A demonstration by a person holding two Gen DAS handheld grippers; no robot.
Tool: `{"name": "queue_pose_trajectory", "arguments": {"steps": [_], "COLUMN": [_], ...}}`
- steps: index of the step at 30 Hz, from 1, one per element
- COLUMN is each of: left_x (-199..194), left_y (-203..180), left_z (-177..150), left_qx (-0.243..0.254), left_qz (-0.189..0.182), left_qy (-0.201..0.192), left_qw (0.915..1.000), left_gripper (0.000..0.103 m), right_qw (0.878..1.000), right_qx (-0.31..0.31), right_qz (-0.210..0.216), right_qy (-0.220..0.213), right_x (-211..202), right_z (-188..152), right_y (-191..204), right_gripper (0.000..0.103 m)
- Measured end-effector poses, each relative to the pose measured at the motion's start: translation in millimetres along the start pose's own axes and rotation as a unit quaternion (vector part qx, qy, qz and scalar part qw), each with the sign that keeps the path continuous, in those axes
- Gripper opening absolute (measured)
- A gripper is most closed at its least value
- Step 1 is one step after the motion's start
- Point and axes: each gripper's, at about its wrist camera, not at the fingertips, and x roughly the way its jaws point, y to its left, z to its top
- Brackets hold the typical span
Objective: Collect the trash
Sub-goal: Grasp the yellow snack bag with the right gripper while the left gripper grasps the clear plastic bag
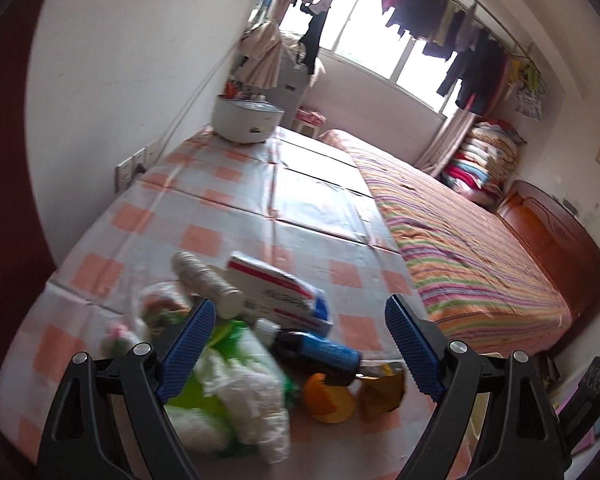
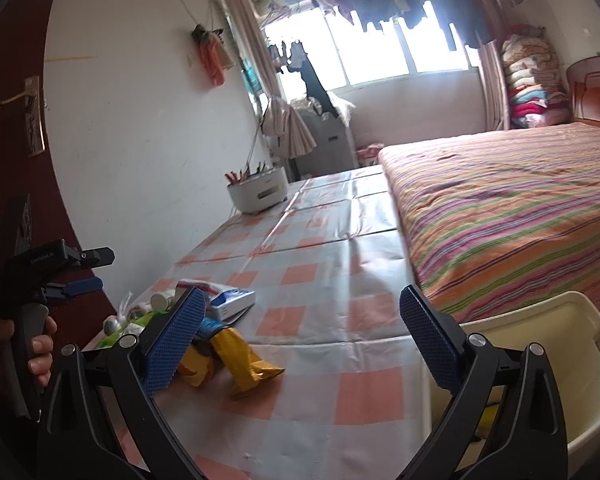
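A: Left wrist view first. What lies by the left gripper (image 1: 300,344)?

B: Its jaws stand wide open and hold nothing. A heap of trash sits on the checked surface (image 1: 228,200) between and just ahead of them. One white-and-green plastic bag (image 1: 236,384) is crumpled against the left jaw. One dark bottle with a blue label (image 1: 320,354) lies on its side between the jaws, long axis running left to right, white cap toward the left jaw. One pale cylinder (image 1: 206,280) lies ahead, its axis slanting away to the upper left. One white, red and blue box (image 1: 284,294) lies flat beyond the bottle. One orange peel (image 1: 326,398) and one yellow wrapper (image 1: 382,392) sit between the jaws, nearer the camera.

A: And the right wrist view?

B: The right gripper (image 2: 302,338) is wide open too, gripping nothing. The yellow wrapper (image 2: 246,360) lies just right of its left jaw, long axis pointing toward the lower right. One cream bin (image 2: 560,360) sits behind the right jaw, beside the striped bed (image 2: 520,216). The left gripper (image 2: 86,272) hovers left of the heap.
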Motion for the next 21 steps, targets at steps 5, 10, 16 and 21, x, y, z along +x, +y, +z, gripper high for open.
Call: {"name": "queue_pose_trajectory", "arguments": {"steps": [5,10,16,21], "left_x": [-9.4,-26.2,-36.9,-37.0], "left_y": [41.6,79.2,111.0,123.7], "left_z": [-2.2,-3.7,-8.8,-15.0], "left_qx": [-0.035,-0.074,-0.103,-0.11], "left_qz": [0.026,0.039,0.052,0.058], "left_qy": [-0.002,-0.012,-0.015,-0.002], "left_qw": [0.9991,0.9964,0.9931,0.9923], "left_gripper": [0.084,0.084,0.084,0.084], "right_qw": [0.999,0.998,0.996,0.993], "right_qx": [-0.011,-0.036,-0.053,-0.066], "right_qz": [0.021,0.035,0.048,0.061], "right_qy": [0.027,0.045,0.062,0.079], "right_x": [15.4,24.1,34.2,46.2], "right_z": [-4.4,-9.6,-15.5,-21.3], "right_y": [14.4,34.5,53.1,68.0], "right_gripper": [0.096,0.096,0.096,0.096]}}
